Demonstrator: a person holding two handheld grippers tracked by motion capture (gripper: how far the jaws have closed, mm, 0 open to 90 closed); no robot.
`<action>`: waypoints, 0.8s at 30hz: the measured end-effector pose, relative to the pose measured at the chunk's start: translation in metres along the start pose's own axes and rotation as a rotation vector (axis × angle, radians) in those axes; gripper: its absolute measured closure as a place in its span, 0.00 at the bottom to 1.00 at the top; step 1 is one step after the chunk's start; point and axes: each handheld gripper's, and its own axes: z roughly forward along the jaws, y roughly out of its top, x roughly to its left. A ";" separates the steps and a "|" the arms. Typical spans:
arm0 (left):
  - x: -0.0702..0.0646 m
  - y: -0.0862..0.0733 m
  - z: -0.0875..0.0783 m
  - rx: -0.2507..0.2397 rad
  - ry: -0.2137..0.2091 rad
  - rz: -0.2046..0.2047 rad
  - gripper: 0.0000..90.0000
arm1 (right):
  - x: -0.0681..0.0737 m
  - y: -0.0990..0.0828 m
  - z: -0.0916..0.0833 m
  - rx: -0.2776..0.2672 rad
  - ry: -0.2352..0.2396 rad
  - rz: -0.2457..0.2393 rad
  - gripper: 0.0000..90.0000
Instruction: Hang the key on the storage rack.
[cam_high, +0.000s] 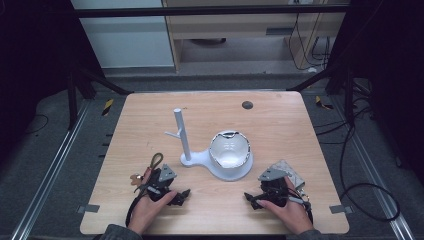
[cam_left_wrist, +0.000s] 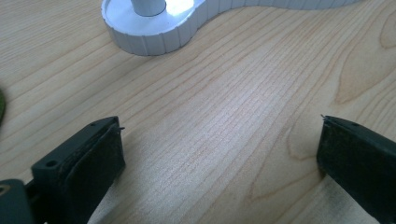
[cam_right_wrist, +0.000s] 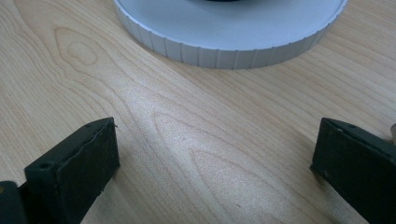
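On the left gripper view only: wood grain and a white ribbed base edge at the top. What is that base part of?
Observer: A white stand: a post with a side peg rises from its small end, as the high view shows.
Operator: Anything on the wide end?
Observer: Yes, a white bowl-shaped object with a dark rim sits on it.
Operator: Where is the other gripper?
Observer: The right gripper rests on the table near its front edge, right of the stand, jaws wide apart with nothing between them.
Operator: Anything beside my hand?
Observer: A small olive loop with a brownish piece lies just left of the left gripper, which is also open and empty.
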 end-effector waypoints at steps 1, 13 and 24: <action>0.000 0.001 -0.002 -0.004 0.002 -0.001 0.05 | 0.000 0.000 0.000 0.000 0.000 0.002 0.01; 0.030 0.007 -0.041 -0.022 0.090 -0.040 0.10 | 0.001 -0.002 -0.002 0.002 0.002 -0.003 0.01; 0.079 0.013 -0.060 0.092 0.189 -0.085 0.25 | 0.001 -0.003 -0.003 0.000 0.005 -0.002 0.01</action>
